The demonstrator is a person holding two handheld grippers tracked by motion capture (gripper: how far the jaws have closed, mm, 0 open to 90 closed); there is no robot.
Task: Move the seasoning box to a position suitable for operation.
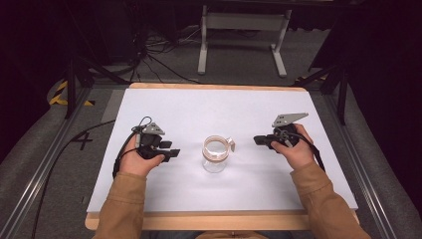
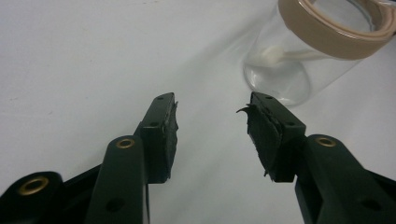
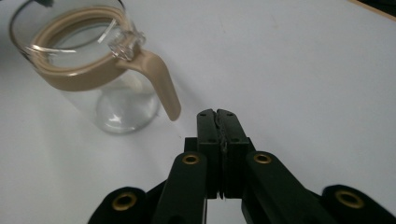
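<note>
Glass jar (image 1: 215,156) upright at frame centre between spread left gripper (image 1: 171,153) and pressed-together right gripper (image 1: 257,140), handle (image 1: 231,145) toward right.

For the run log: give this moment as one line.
glass jar: upright, mid-table | left gripper: open, beside jar | right gripper: shut, empty, near handle

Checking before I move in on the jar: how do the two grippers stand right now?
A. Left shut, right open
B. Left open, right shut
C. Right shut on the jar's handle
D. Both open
B: the left gripper shows a wide gap between its jaws, while the right gripper has its jaws pressed together, short of the glass jar and its tan handle.
</note>
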